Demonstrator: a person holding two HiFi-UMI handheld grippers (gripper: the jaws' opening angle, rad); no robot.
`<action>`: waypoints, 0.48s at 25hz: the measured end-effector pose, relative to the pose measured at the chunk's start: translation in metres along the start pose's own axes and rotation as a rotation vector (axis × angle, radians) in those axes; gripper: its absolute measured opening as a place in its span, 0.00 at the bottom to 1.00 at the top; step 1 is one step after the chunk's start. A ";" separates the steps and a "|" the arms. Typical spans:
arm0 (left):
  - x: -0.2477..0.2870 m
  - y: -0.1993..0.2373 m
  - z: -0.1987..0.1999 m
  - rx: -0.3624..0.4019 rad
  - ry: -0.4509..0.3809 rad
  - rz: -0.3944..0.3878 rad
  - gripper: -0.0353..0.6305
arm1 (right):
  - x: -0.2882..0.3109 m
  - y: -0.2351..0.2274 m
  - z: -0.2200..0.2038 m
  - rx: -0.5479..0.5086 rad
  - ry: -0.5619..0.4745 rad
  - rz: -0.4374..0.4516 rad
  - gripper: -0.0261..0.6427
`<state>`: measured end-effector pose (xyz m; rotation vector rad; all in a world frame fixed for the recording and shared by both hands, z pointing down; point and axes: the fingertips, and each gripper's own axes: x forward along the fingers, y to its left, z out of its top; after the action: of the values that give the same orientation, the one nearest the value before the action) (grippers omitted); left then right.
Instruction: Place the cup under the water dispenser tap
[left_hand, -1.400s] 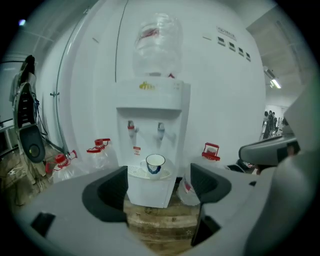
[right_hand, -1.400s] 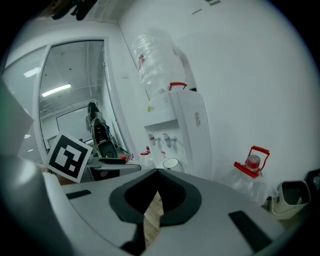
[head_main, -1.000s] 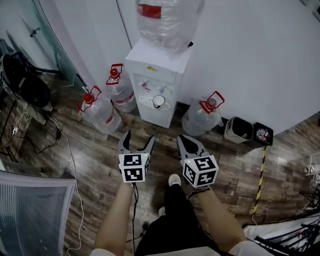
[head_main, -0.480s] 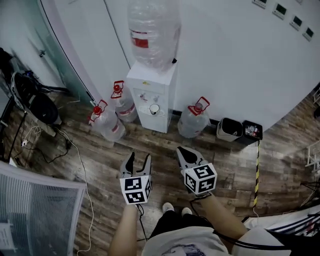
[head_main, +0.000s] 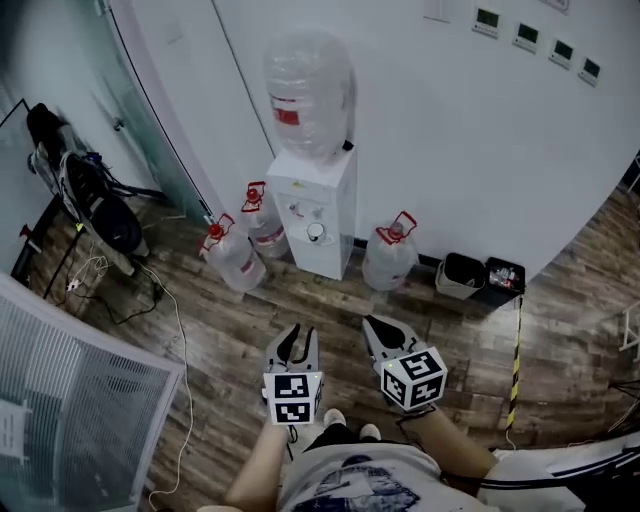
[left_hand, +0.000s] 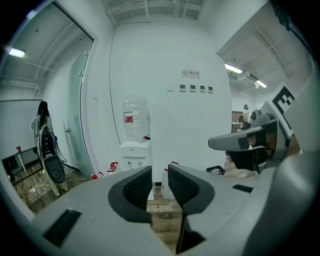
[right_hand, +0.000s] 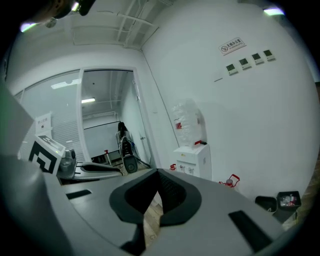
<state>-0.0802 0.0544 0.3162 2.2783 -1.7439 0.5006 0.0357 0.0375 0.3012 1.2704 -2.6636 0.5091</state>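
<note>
A white water dispenser (head_main: 318, 218) with a big clear bottle (head_main: 308, 92) on top stands against the far wall. In its tap recess sits a small white cup (head_main: 315, 232). Both grippers hang well back from it, over the wooden floor near the person's feet. My left gripper (head_main: 298, 337) points at the dispenser (left_hand: 133, 154). Its jaws are closing, with a narrow gap and nothing between them (left_hand: 160, 173). To its right, my right gripper (head_main: 376, 324) is shut and empty (right_hand: 158, 176). The dispenser (right_hand: 192, 160) lies beyond it, to the right.
Three water jugs with red handles stand on the floor around the dispenser (head_main: 231, 262) (head_main: 263, 228) (head_main: 390, 258). Two small bins (head_main: 462, 273) (head_main: 499, 278) sit by the wall at the right. A bicycle (head_main: 92, 195) and loose cables (head_main: 170, 320) lie at the left.
The view has pulled back and up, so the dispenser looks smaller and farther off. Both grippers have drawn away from it. The left jaws have narrowed from wide open.
</note>
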 end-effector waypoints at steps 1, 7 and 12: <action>-0.004 -0.006 0.001 0.016 0.005 0.007 0.27 | -0.008 0.001 0.002 -0.008 -0.006 0.006 0.07; -0.028 -0.033 0.005 -0.003 -0.018 0.030 0.20 | -0.043 0.009 0.003 -0.022 -0.023 0.030 0.07; -0.046 -0.046 0.002 -0.050 -0.039 0.059 0.15 | -0.062 0.013 0.002 -0.030 -0.040 0.039 0.07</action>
<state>-0.0465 0.1060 0.2970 2.2227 -1.8250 0.4216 0.0649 0.0898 0.2793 1.2361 -2.7232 0.4521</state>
